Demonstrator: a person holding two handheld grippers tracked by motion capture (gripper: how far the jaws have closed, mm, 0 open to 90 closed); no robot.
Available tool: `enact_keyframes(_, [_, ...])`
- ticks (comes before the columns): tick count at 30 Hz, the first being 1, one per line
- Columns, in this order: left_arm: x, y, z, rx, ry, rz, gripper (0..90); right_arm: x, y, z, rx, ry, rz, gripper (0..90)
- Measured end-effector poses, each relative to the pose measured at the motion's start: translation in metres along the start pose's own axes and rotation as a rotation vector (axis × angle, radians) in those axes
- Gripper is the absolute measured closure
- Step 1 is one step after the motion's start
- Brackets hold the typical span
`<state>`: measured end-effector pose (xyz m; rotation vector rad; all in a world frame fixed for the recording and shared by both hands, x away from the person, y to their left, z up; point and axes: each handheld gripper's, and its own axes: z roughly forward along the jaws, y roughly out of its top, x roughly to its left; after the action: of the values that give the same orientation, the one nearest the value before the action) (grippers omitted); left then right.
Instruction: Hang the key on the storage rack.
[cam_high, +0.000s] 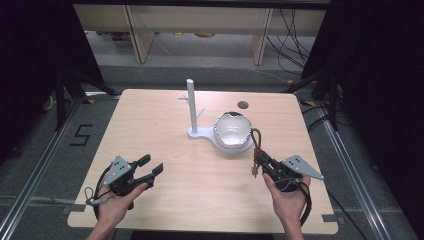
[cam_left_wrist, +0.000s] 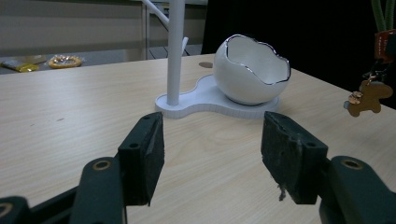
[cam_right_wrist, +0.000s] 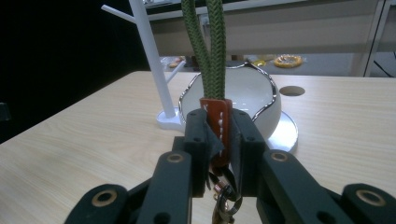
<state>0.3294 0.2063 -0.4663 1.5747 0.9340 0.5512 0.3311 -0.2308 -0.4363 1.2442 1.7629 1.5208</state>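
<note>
Behind the pale wooden table (cam_high: 165, 165) I see light cabinets and some cables on the grey floor; on both sides it is dark.

On the table stands one white stand with a tall peg post and short branches (cam_high: 192, 107); on its flat base sits one white ceramic bowl shaped like a broken eggshell with a silver rim (cam_high: 232, 129). One dark round hole (cam_high: 243, 105) is in the tabletop behind the bowl.

There are two tongs. The right gripper (cam_high: 262, 161) is closed on one keychain with an olive green cord loop, an orange leather tab and a small brown figure pendant (cam_high: 256, 150); in the right gripper view the jaws pinch the orange tab (cam_right_wrist: 216, 126), the green cord (cam_right_wrist: 208, 51) goes up from it and the metal ring hangs below. It is held above the table, just beside the bowl, at its right front side. In the left gripper view the brown pendant (cam_left_wrist: 367, 95) dangles free in the air.

The left gripper (cam_high: 150, 167) has its jaws apart with nothing between them; it is well apart from the stand, near the front left of the table.

My judgement: the keychain should probably go on a branch of the stand. The grip is on the tab alone, so the limp loop may collapse and miss the short branch; the swinging pendant may knock the bowl; a push against the thin post could tip or shift the stand, because the free gripper is not steadying it.
</note>
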Motion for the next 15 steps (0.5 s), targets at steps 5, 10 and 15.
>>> enact_keyframes(5, [-0.006, 0.011, 0.008, -0.003, -0.035, 0.009, 39.7, 0.003, 0.001, 0.002, -0.015, 0.014, -0.006, 79.4])
enact_keyframes(10, [-0.008, 0.018, 0.012, -0.011, -0.049, 0.011, 41.4, 0.008, 0.002, 0.006, -0.019, 0.023, -0.003, 79.4])
enact_keyframes(15, [-0.009, 0.021, 0.016, -0.013, -0.063, 0.011, 42.9, 0.012, 0.003, 0.01, -0.018, 0.034, 0.006, 79.4])
